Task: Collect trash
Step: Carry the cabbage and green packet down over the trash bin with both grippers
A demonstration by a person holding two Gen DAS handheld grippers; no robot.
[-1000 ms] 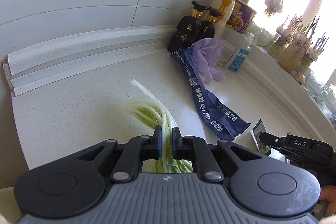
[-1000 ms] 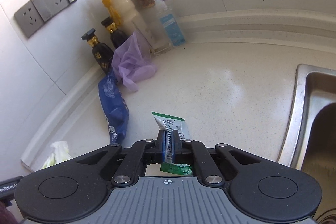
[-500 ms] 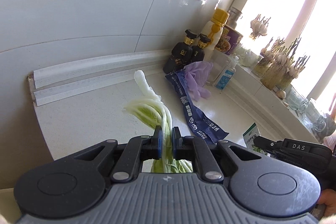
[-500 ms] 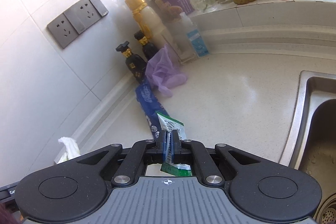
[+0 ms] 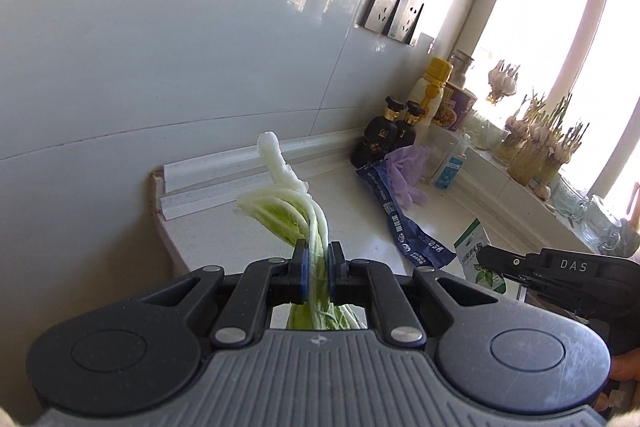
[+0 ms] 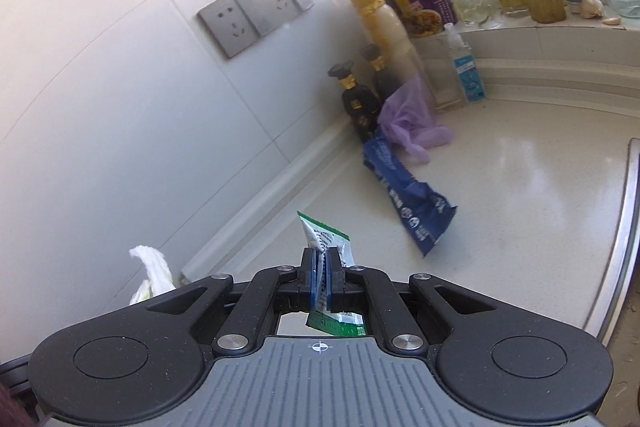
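**Two scraps leaving the counter at once**

Both hand-held grippers are rising away from the countertop point(image 6: 520, 187), each carrying trash lifted clear of it over the past second. The left gripper point(image 5: 318, 263) is clamping a cabbage leaf point(image 5: 296, 211); the right gripper point(image 6: 320, 267) is pinching a green-and-white sachet point(image 6: 326, 241). A blue wrapper point(image 6: 408, 195) is still lying on the countertop, beside the purple glove point(image 6: 408, 119), awaiting collection.

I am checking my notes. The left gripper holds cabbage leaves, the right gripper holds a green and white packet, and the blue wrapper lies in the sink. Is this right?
Not quite. The blue wrapper lies on the countertop, not in the sink, as the right wrist view shows. The rest holds: the left gripper is shut on the cabbage leaves, and the right gripper on the green and white packet.
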